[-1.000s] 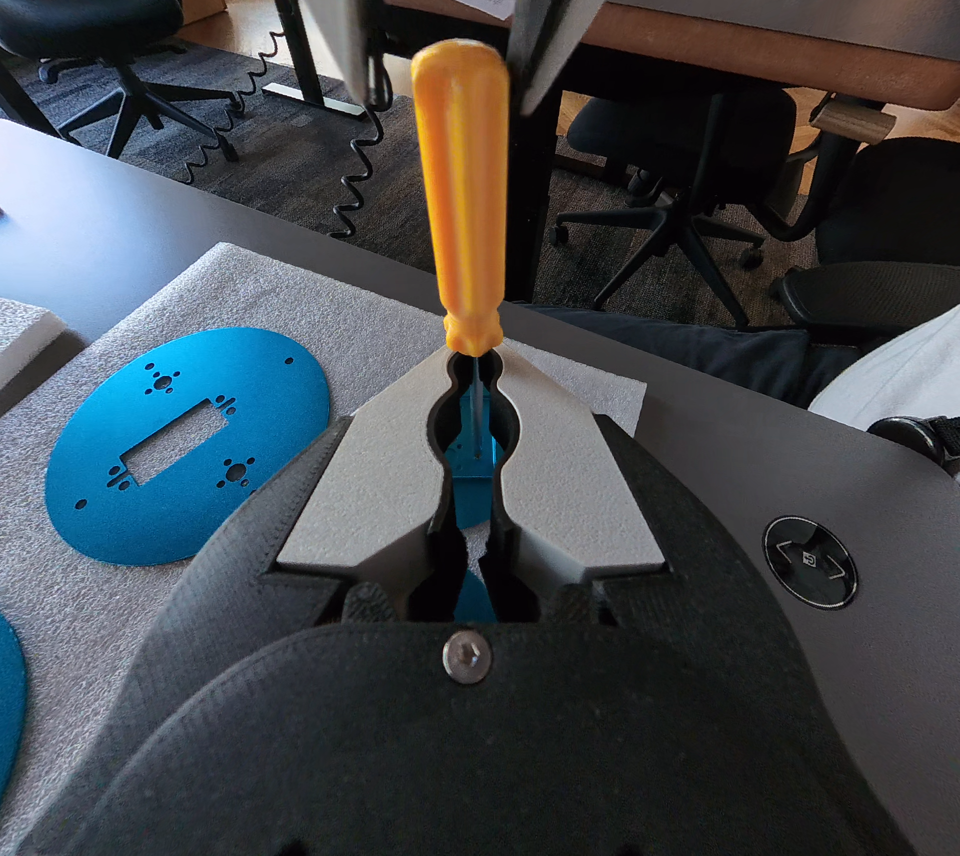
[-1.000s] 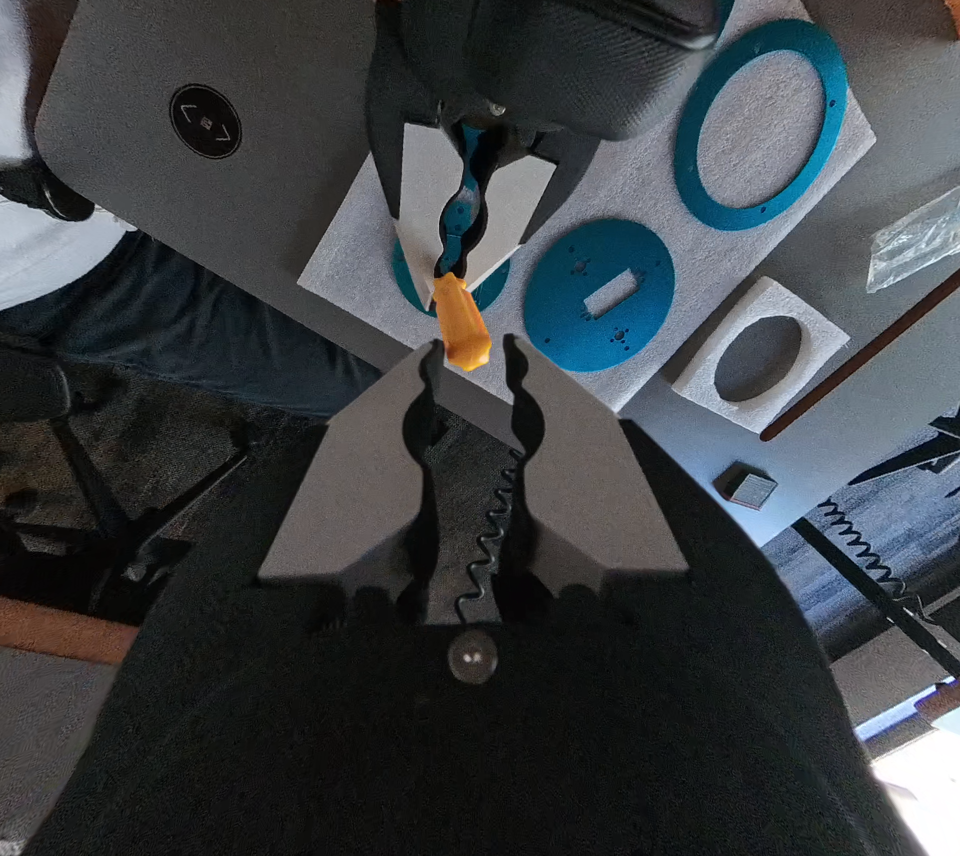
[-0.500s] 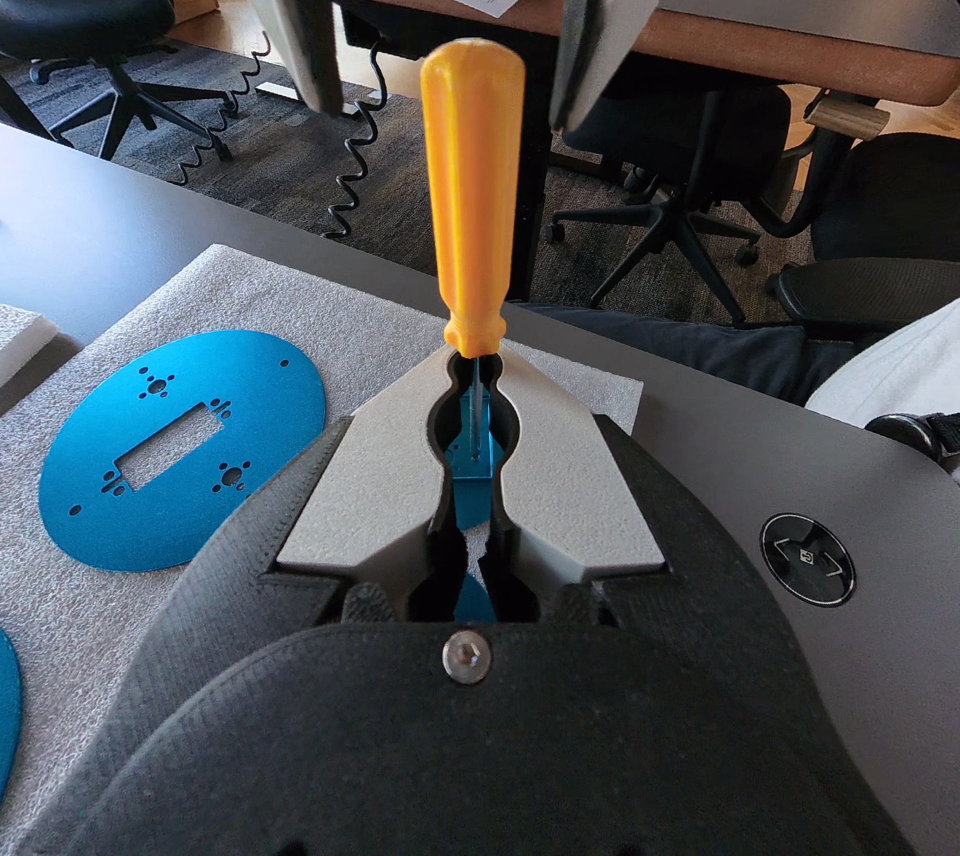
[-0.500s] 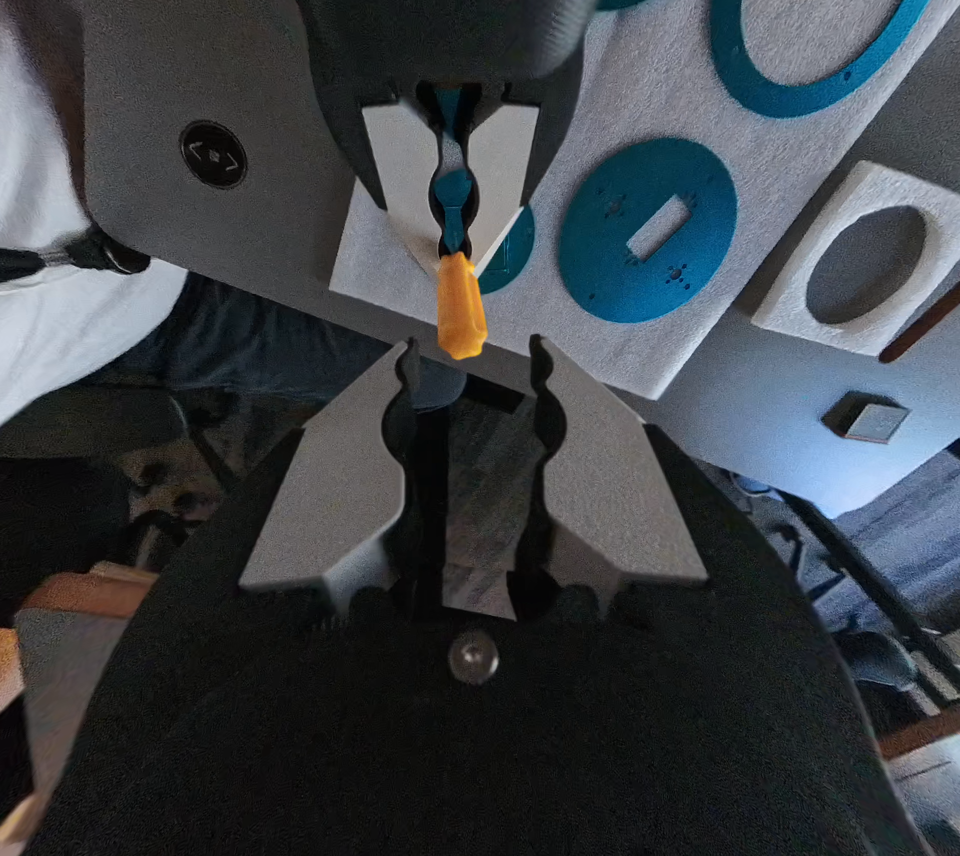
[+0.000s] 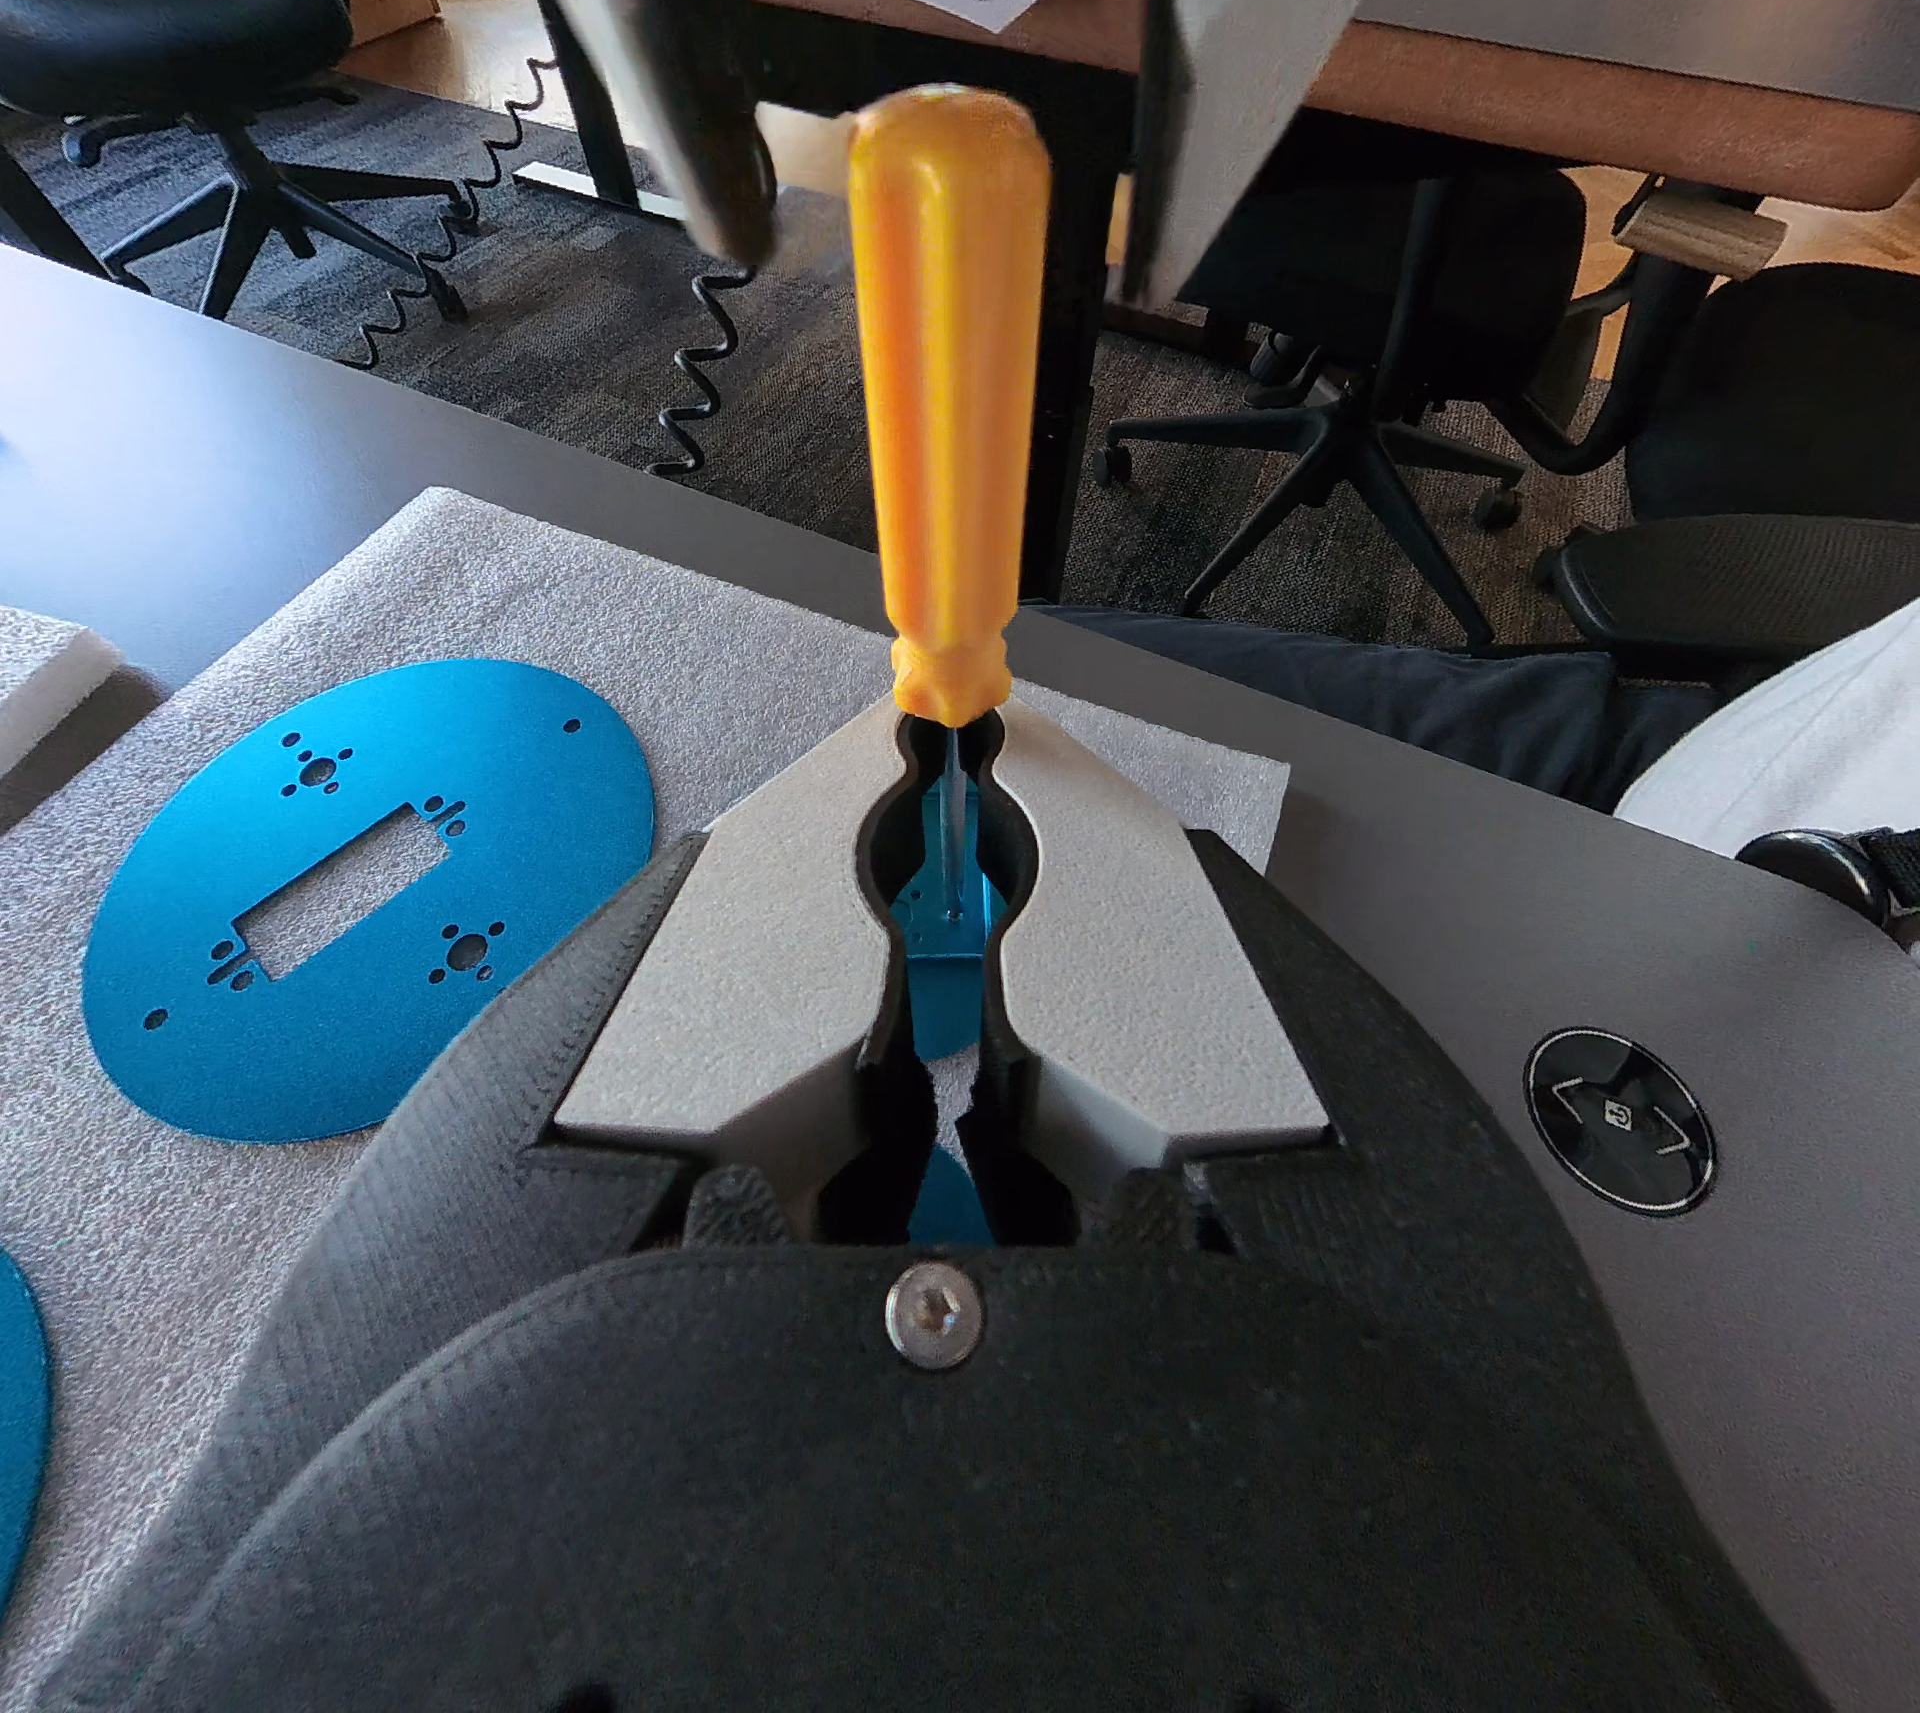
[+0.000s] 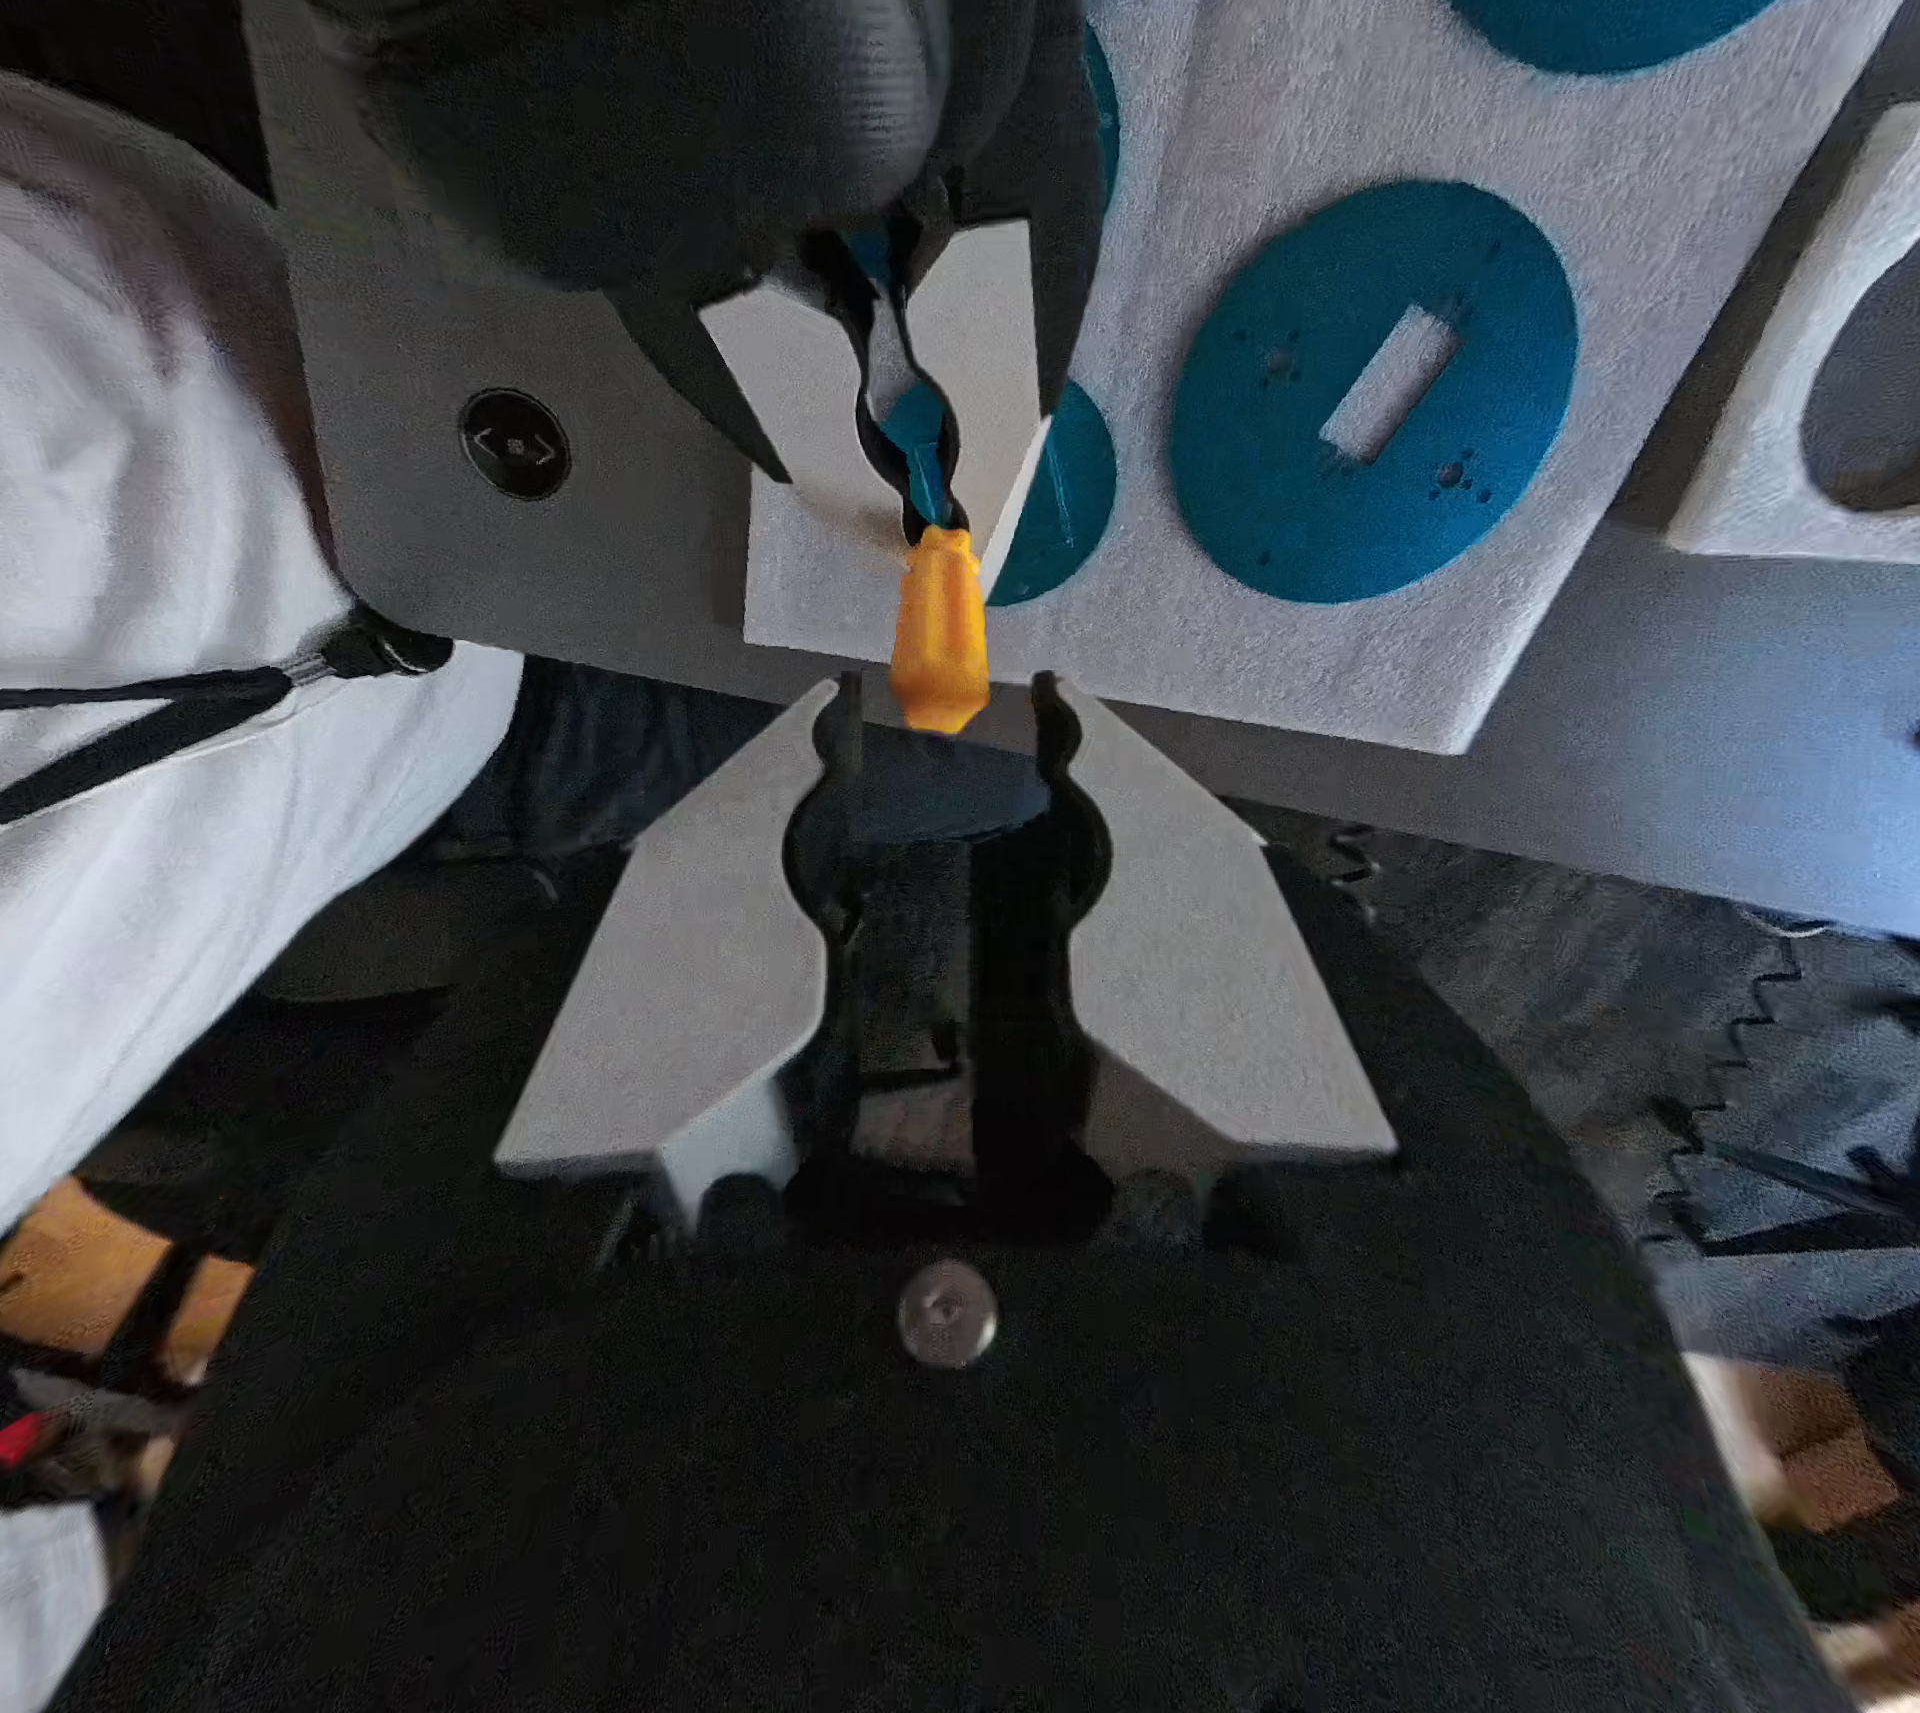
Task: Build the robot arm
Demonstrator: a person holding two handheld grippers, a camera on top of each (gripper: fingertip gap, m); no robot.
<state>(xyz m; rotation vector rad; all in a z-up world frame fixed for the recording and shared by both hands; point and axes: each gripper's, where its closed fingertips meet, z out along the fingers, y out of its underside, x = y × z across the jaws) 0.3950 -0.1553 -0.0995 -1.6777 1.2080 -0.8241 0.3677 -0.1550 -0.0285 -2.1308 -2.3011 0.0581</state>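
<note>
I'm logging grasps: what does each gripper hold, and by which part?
The left gripper is shut on the orange-handled screwdriver, gripping its thin metal shaft just below the handle. The right gripper is open around the handle's top, holding nothing.

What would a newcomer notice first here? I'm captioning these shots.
The orange screwdriver stands upright, its thin shaft pinched at the tip of the left tongs. The right tongs hang open around its handle top. Left of it, a blue disc lies on grey foam.

A dark grey table carries a white foam sheet. On the foam lies a blue slotted disc at nine o'clock, with blue rings at one o'clock in the right wrist view.
</note>
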